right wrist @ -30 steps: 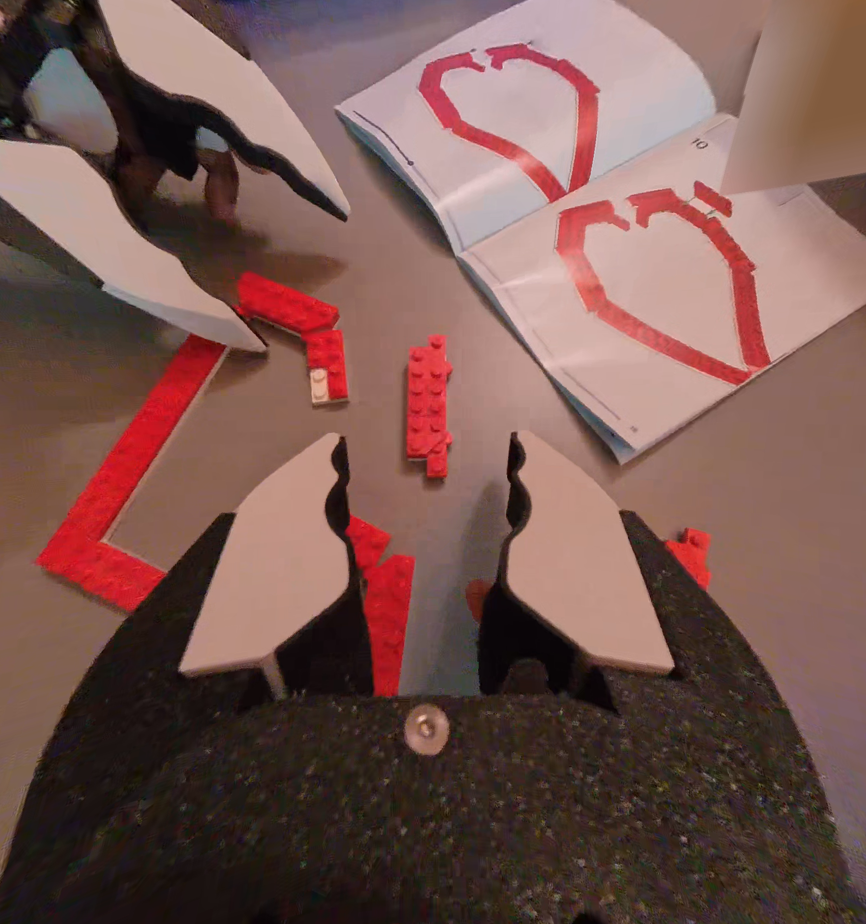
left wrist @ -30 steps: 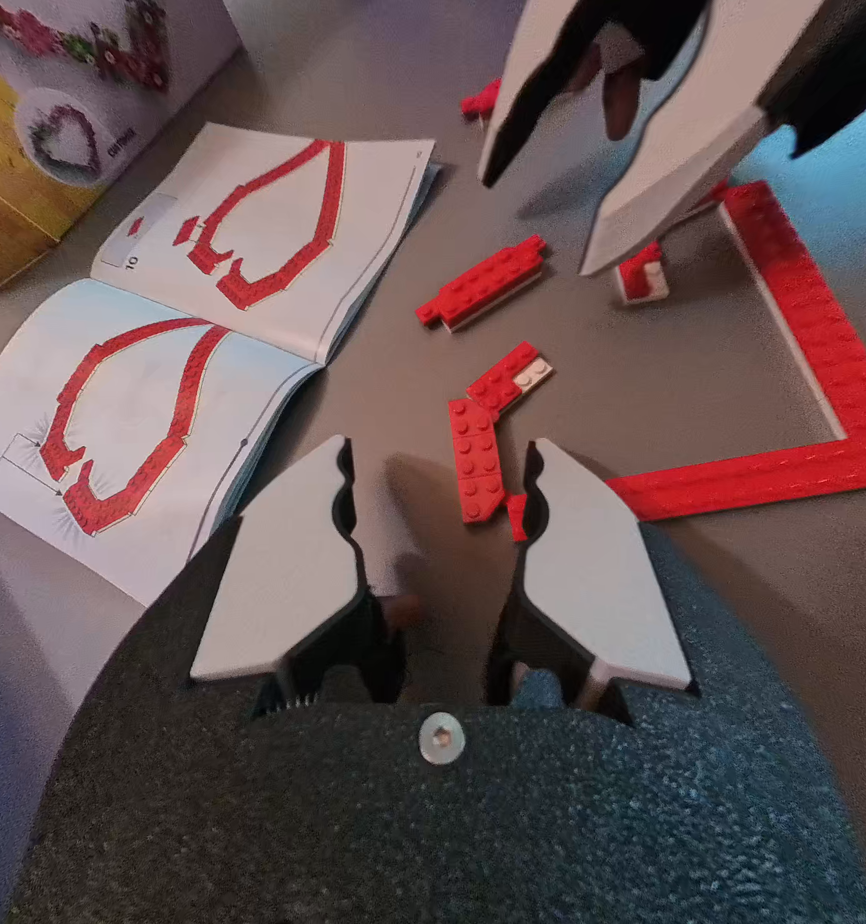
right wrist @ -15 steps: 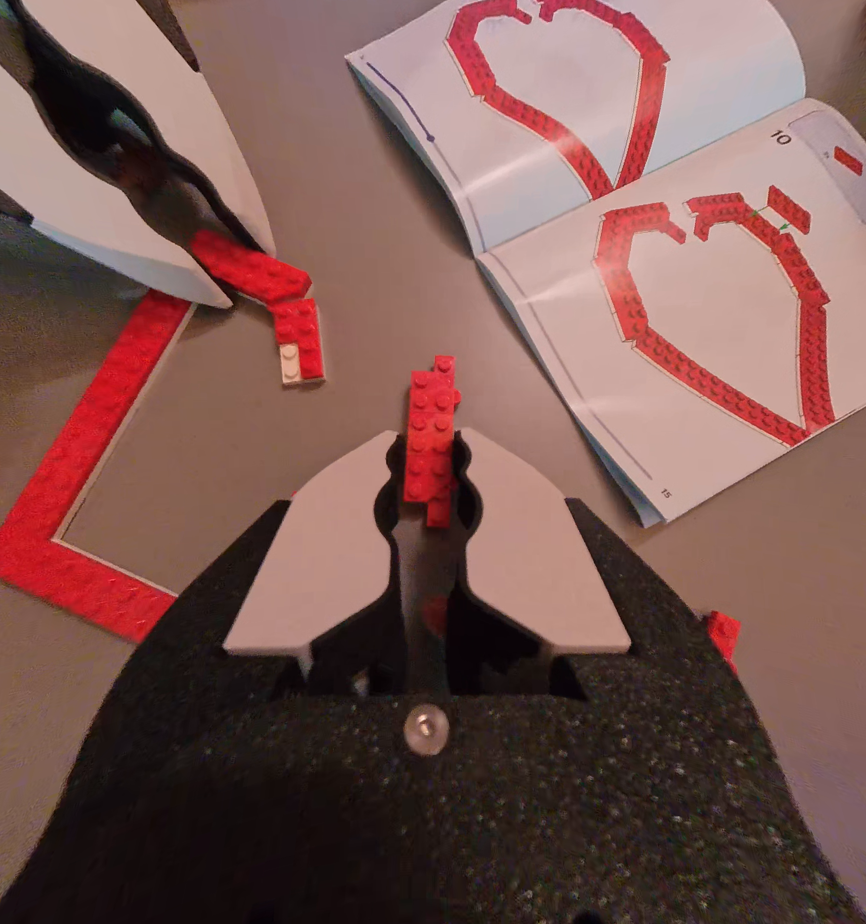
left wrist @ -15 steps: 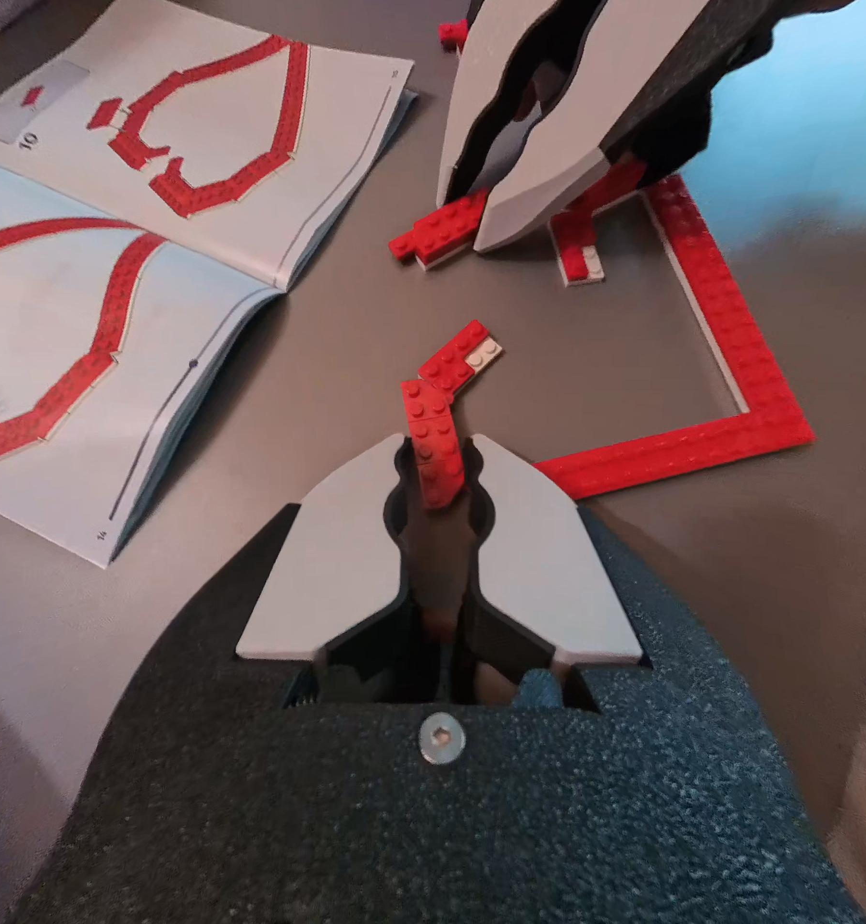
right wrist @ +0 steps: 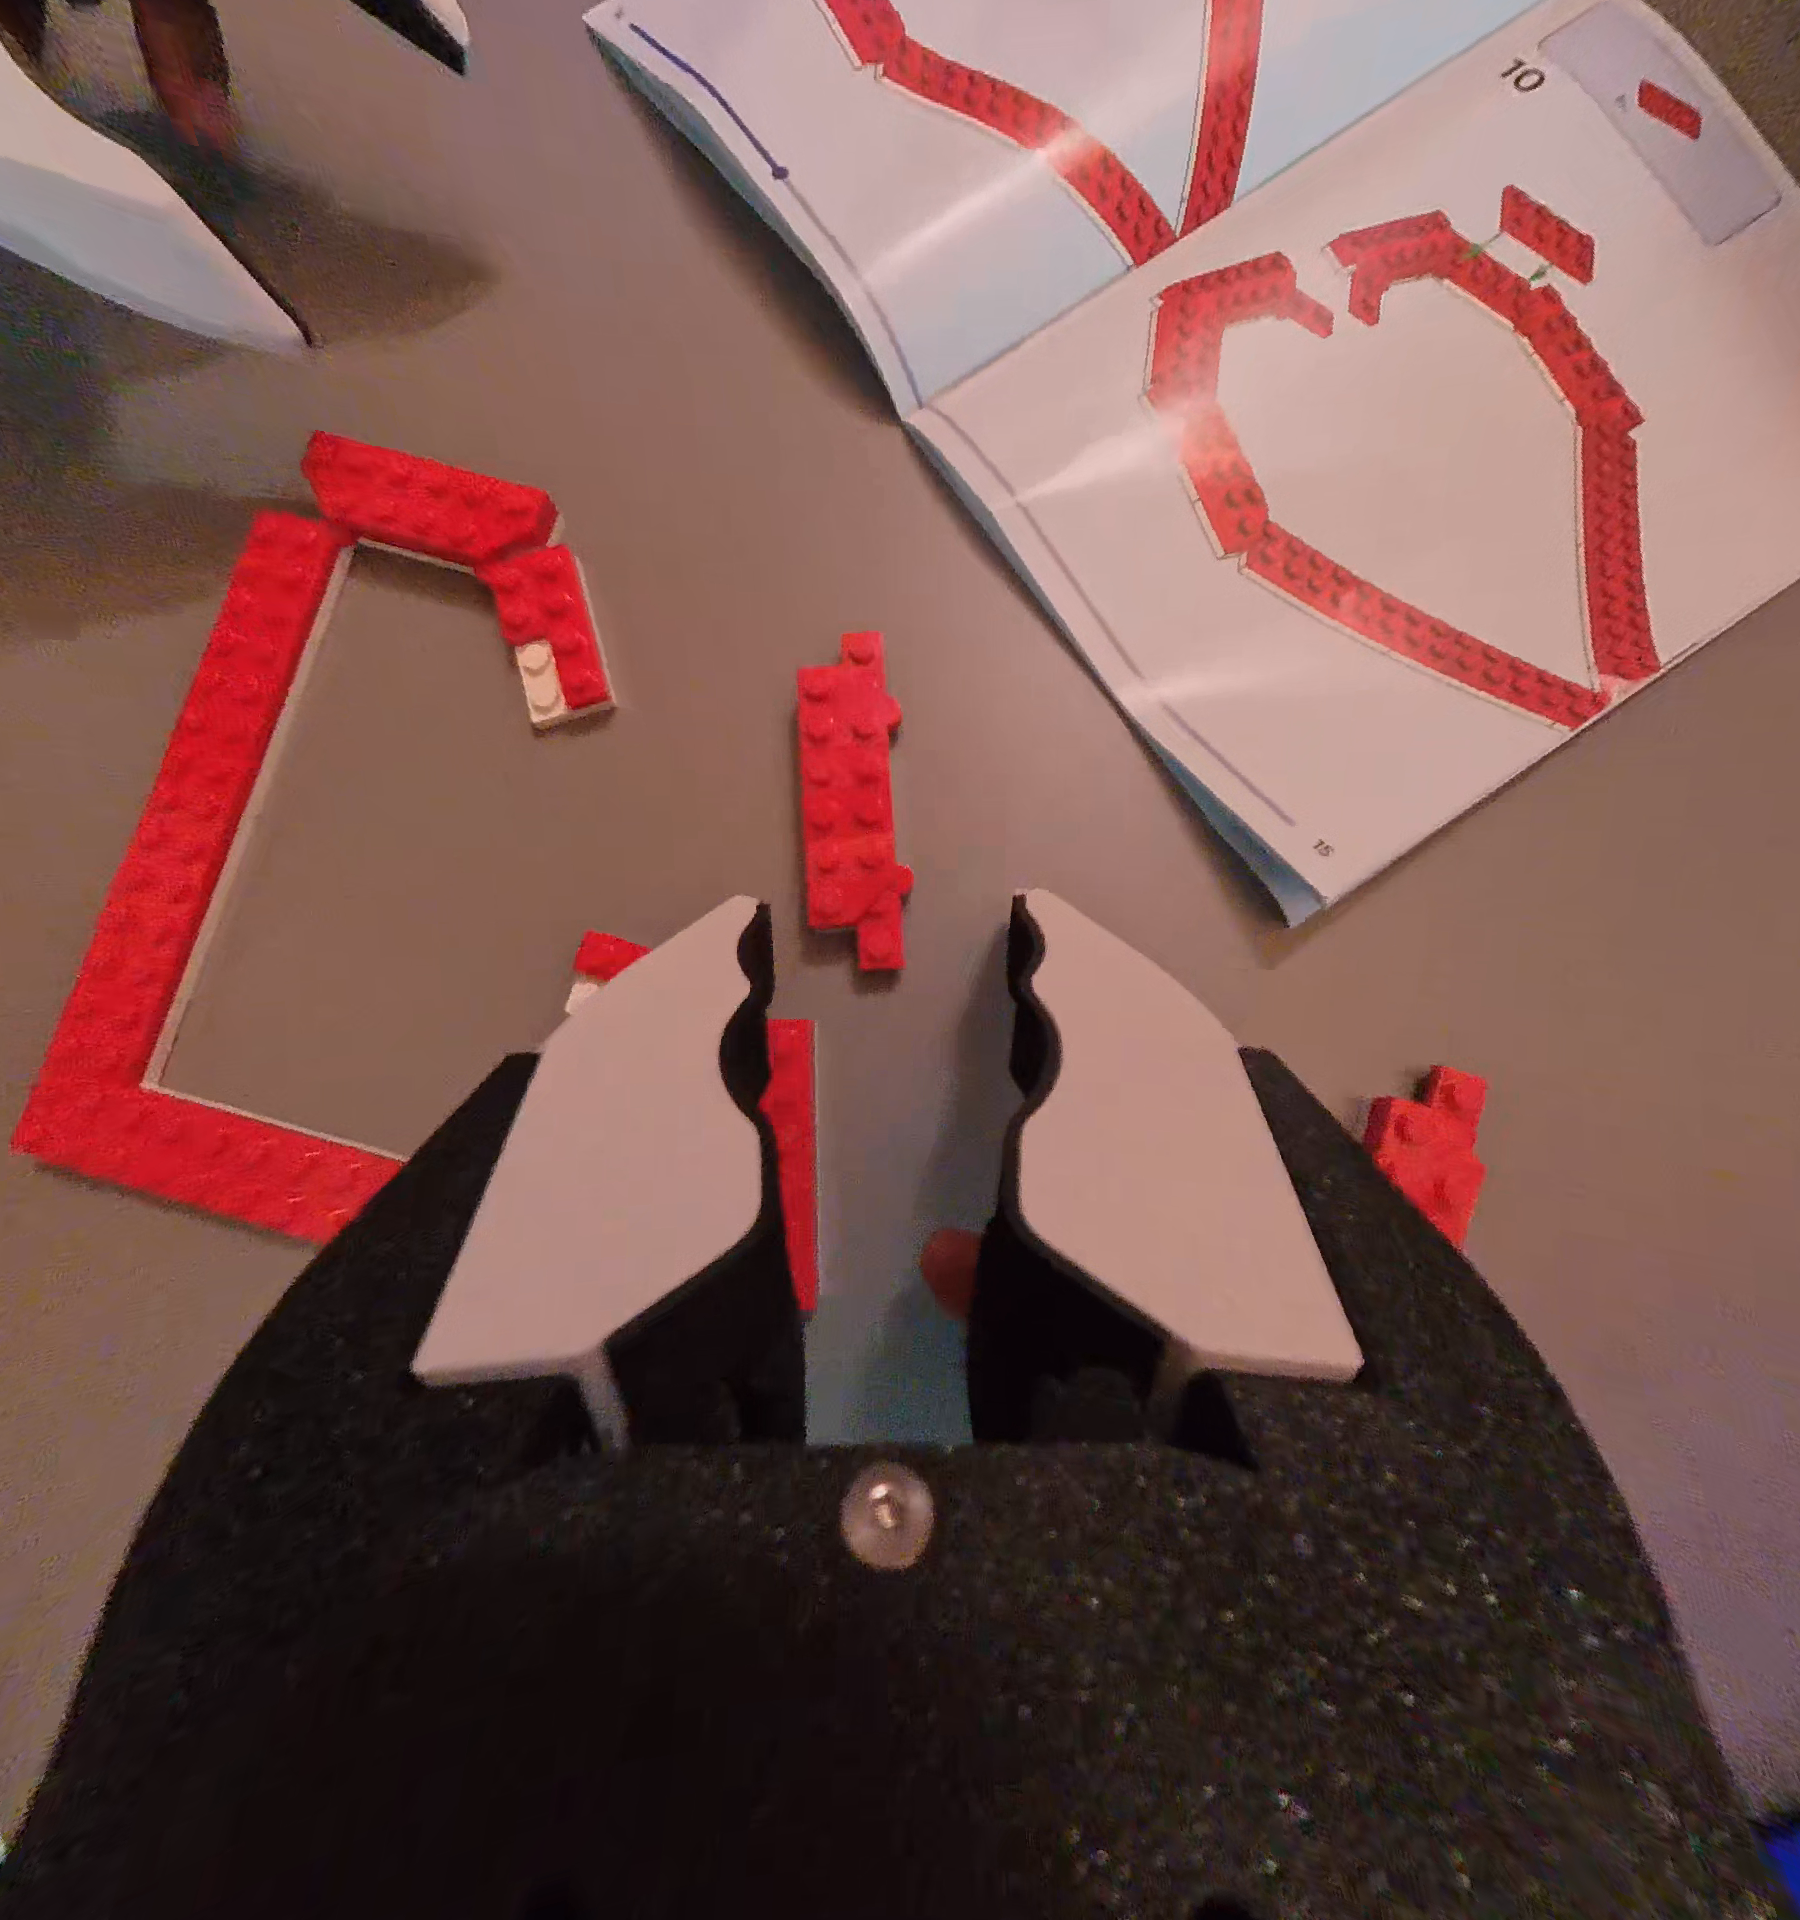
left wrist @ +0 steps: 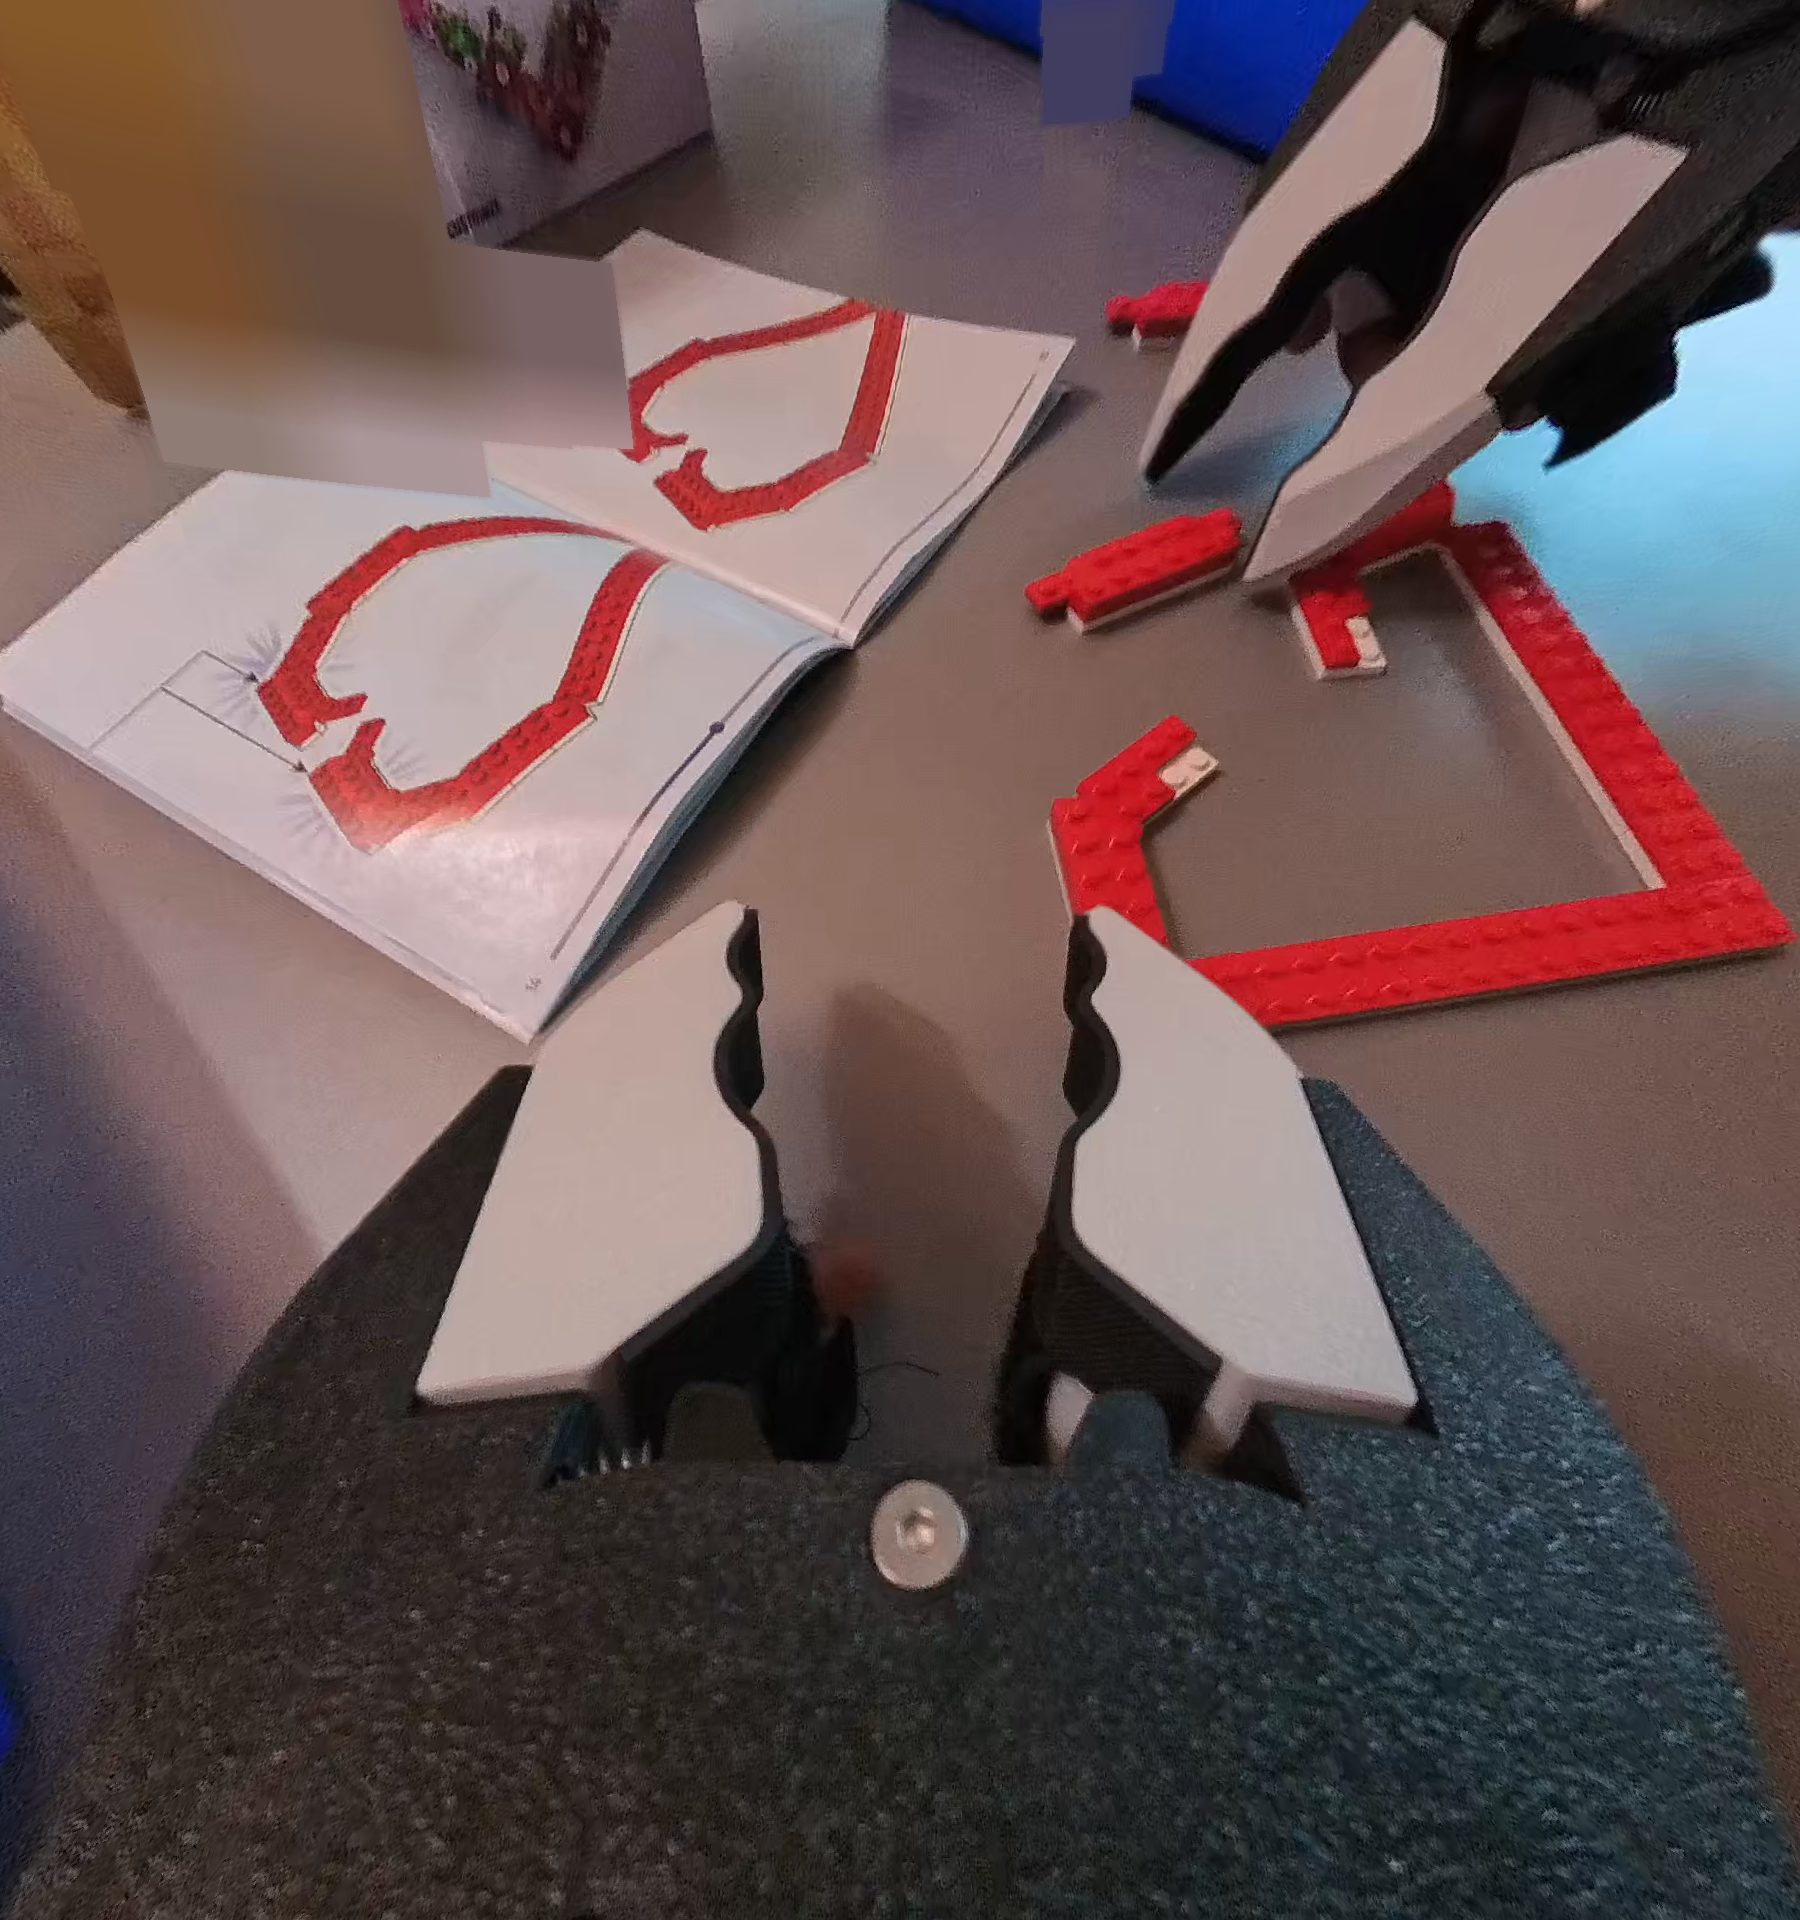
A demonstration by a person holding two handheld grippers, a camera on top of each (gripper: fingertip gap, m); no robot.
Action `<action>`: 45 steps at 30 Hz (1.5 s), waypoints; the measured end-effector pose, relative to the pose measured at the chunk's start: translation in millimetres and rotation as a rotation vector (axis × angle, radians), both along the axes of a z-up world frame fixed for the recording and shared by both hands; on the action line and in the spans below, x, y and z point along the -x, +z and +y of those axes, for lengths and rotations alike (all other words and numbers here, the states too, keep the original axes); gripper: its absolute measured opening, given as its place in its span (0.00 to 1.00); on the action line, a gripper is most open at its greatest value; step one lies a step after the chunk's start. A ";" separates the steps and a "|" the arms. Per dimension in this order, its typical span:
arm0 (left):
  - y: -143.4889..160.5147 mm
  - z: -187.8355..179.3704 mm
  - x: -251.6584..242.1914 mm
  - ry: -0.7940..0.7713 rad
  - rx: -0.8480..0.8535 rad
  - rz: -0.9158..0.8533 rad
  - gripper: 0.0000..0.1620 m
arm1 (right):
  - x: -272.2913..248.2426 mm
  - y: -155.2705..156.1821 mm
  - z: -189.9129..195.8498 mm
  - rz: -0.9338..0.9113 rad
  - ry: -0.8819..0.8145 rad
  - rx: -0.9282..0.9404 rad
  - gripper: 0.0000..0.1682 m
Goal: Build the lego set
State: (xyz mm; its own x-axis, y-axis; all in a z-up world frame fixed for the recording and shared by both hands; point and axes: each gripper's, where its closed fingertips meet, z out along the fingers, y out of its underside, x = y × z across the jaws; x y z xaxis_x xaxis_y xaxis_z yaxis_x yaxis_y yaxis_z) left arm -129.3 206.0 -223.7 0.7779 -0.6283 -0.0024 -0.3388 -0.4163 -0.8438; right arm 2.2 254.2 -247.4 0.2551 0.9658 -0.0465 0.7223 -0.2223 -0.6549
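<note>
Everything lies on a smooth, matt grey-brown tabletop [left wrist: 875,665] that picks up a pale blue sheen at 2 o'clock in the left wrist view, where a strip of bright blue shows along the table's far edge. The left gripper [left wrist: 911,930] hangs above the table with its grey fingers spread wide and nothing between them; the right gripper [right wrist: 888,914] is likewise wide open and empty. In the left wrist view a long red right-angled lego frame [left wrist: 1561,935] lies at 3 o'clock, with a bent red lego corner piece [left wrist: 1109,831] at its near end, just beside the left gripper's right finger. A straight red studded lego strip [right wrist: 854,795] lies alone just ahead of the right gripper's fingertips. A small red lego cluster [right wrist: 1431,1153] sits at 3 o'clock in the right wrist view. An open white instruction booklet [left wrist: 522,665] printed with red heart outlines lies at 10 o'clock in the left view, and a picture-printed cardboard box [left wrist: 553,104] stands behind it at 11 o'clock.
</note>
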 end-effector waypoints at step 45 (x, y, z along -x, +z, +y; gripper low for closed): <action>-25.5 -7.8 -43.2 -0.054 0.129 0.121 0.12 | 45.1 11.5 -62.9 -0.030 0.408 -0.024 0.10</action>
State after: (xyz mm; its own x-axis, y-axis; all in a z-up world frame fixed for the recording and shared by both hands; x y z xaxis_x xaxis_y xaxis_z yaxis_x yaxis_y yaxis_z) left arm -86.1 198.2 -249.2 0.7423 -0.6700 -0.0108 -0.4594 -0.4972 -0.7361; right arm -42.9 191.3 -235.9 -0.1479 0.9888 -0.0213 0.7670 0.1011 -0.6336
